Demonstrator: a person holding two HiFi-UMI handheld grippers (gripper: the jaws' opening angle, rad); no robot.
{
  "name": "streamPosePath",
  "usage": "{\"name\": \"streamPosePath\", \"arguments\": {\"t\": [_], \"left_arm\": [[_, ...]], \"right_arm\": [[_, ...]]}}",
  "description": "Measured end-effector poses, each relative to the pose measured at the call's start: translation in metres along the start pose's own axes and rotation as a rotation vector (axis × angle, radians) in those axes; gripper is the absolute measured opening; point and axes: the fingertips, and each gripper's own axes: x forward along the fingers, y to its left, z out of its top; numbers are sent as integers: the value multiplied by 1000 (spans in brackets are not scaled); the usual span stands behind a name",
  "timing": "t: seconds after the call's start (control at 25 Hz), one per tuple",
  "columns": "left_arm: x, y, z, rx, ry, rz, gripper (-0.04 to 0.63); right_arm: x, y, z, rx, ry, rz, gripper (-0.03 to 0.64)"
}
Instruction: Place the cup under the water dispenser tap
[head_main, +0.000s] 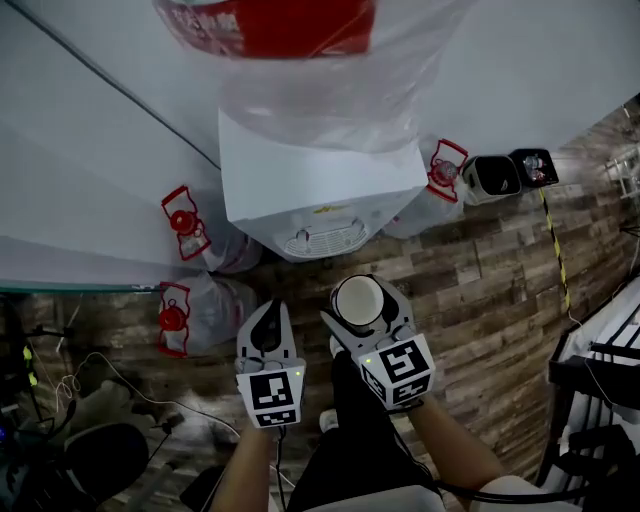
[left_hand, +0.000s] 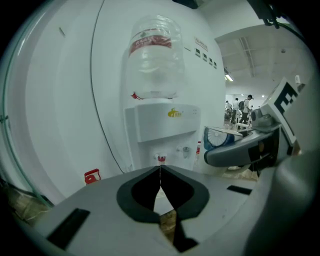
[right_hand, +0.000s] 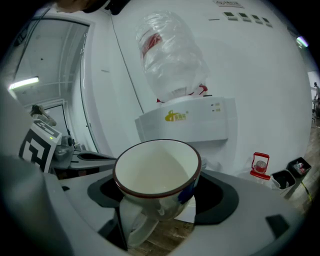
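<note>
A white cup (right_hand: 157, 175) with a dark red rim and a blue mark sits upright and empty between the jaws of my right gripper (right_hand: 159, 197), which is shut on it. From the head view the cup (head_main: 358, 300) hangs in my right gripper (head_main: 365, 312) just in front of the white water dispenser (head_main: 318, 195). The dispenser (left_hand: 160, 125) carries an upturned clear bottle (left_hand: 152, 62); its red tap (left_hand: 161, 159) and a second tap (left_hand: 186, 149) show in its recess. My left gripper (left_hand: 160, 172) is shut on nothing, left of the cup, and appears as (head_main: 268, 330).
Clear water jugs with red handles (head_main: 185, 222) (head_main: 175, 318) stand left of the dispenser, another (head_main: 443, 170) at its right. A black-and-white box (head_main: 492, 178) and yellow-black floor tape (head_main: 555, 250) lie right. Cables (head_main: 90, 375) trail at the lower left. A white wall is behind.
</note>
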Motion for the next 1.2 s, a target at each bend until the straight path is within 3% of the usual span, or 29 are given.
{"name": "streamPosePath", "arguments": {"t": [0.36,1.2], "left_arm": [[59,18,-55,-8,19,8,51],[135,39,-93,-33,11,30,51]], "right_arm": [[69,-23,-46,-27,9,-4,377],[156,-49,-103,-68,35,6,377]]}}
